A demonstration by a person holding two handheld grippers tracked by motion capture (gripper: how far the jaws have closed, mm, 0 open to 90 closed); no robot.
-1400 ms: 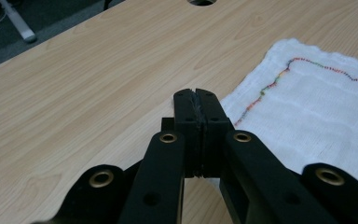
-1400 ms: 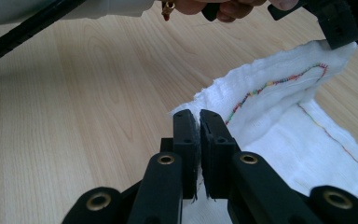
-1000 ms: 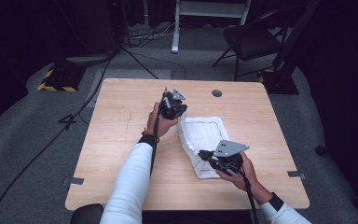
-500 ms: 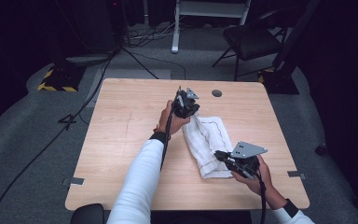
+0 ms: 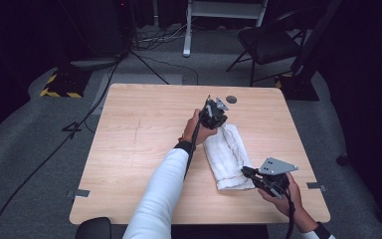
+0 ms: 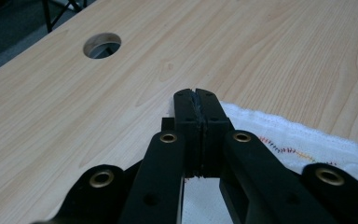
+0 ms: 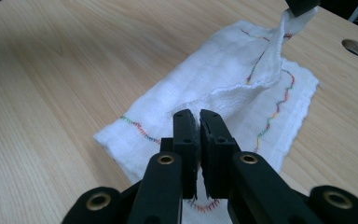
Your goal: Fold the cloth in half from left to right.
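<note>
In the high view a white cloth (image 5: pixel 227 157) lies folded into a long strip on the table (image 5: pixel 129 149), running from just below the hole (image 5: pixel 231 99) toward the near right edge. The left gripper (image 5: pixel 218 117) sits at the cloth's end nearest the hole, and the right gripper (image 5: pixel 248 173) is at the opposite end, farthest from the hole. The cloth looks light, thin and limp, so it will likely sag and crease between any two holds; the stitched hems and corners seem the best places to pinch. In the left gripper view the left gripper (image 6: pixel 197 95) has its jaws fully together, low over the cloth (image 6: pixel 307 140), with the hole (image 6: pixel 102 45) beyond it; a sliver of white shows beside the tips, consistent with a pinched corner. In the right gripper view the right gripper (image 7: pixel 196 119) has its jaws almost together, leaving a thin slit, and cloth (image 7: pixel 223 88) lies under and past the tips; a hem appears nipped between them. Near the hole (image 7: pixel 356 47) a corner of the cloth is pulled up into the left gripper (image 7: pixel 303 7).
</note>
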